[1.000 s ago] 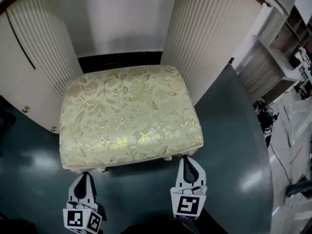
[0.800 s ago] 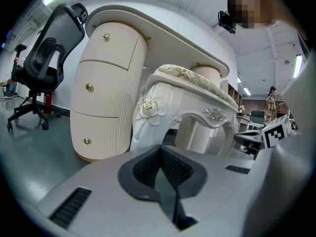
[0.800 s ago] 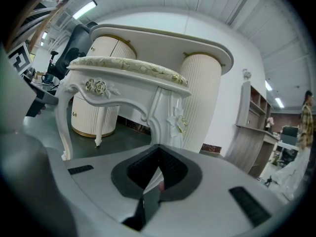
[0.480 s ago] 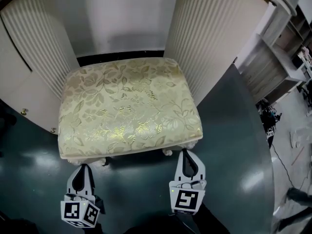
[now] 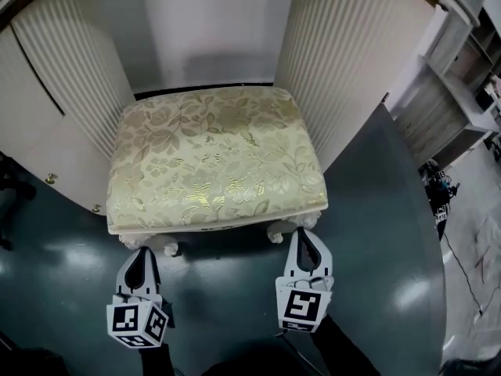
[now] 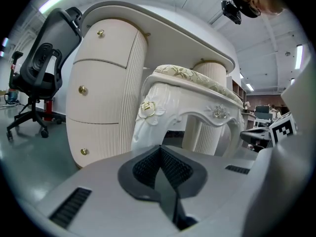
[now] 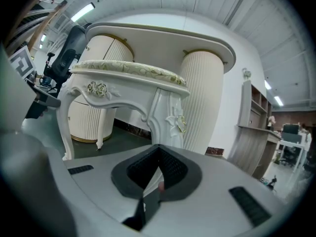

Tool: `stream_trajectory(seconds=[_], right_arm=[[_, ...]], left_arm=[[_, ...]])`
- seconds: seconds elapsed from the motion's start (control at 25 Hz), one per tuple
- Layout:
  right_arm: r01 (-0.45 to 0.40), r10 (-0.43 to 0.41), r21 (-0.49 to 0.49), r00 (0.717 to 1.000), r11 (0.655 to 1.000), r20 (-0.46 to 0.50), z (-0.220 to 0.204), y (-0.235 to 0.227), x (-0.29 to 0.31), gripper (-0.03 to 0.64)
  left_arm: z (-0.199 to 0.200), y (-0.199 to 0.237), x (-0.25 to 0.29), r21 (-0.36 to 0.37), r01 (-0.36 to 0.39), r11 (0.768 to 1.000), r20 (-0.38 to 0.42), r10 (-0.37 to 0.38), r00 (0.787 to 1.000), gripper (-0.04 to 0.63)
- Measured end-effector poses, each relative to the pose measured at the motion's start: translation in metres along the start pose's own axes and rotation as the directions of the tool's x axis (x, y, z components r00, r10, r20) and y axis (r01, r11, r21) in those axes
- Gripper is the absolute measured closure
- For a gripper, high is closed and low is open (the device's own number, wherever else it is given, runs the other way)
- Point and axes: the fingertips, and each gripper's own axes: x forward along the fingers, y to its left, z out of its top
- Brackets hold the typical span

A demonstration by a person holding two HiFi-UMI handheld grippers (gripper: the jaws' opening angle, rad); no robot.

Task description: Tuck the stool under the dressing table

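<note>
I am holding two grippers in front of one stool (image 5: 215, 159) and one dressing table (image 7: 158, 43) with two ribbed pedestals, left (image 5: 66, 77) and right (image 5: 344, 61). The stool is standing in the gap between them, its front edge sticking out toward me. My left gripper (image 5: 143, 253) is pointing at the front-left leg (image 5: 167, 247) and my right gripper (image 5: 302, 233) at the front-right leg (image 5: 275, 233). Each tip is lying just beside its leg; I cannot tell about contact. Both pairs of jaws are pressing together on nothing. One office chair (image 6: 42, 68) is standing off left.
</note>
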Motion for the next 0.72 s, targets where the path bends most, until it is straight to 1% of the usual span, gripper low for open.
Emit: stream_trajectory(seconds=[0.2, 0.28, 0.36, 0.56, 0.72], right_arm=[[0.001, 0.000, 0.016, 0.999, 1.000, -0.043, 0.000, -0.002, -0.001, 0.611], [-0.020, 0.022, 0.035, 0.998, 0.999, -0.057, 0.000, -0.003, -0.002, 0.612], [-0.047, 0.052, 0.083, 0.997, 0.995, -0.058, 0.004, -0.005, -0.006, 0.612], [-0.133, 0.136, 0.178, 0.991, 0.975, -0.004, 0.026, -0.008, -0.033, 0.612], [-0.179, 0.180, 0.217, 0.984, 0.960, 0.015, 0.032, -0.004, -0.057, 0.612]], left_arm=[[-0.001, -0.002, -0.001, -0.009, -0.037, 0.999, -0.009, 0.037, 0.999, 0.588], [0.001, -0.004, -0.003, -0.023, -0.048, 0.999, -0.008, 0.048, 0.999, 0.588], [0.009, -0.007, -0.007, -0.037, -0.047, 0.998, 0.002, 0.047, 0.999, 0.588], [0.038, -0.027, -0.028, -0.031, 0.008, 0.999, 0.037, -0.007, 0.999, 0.588], [0.053, -0.044, -0.050, -0.014, 0.052, 0.999, 0.060, -0.051, 0.997, 0.588]])
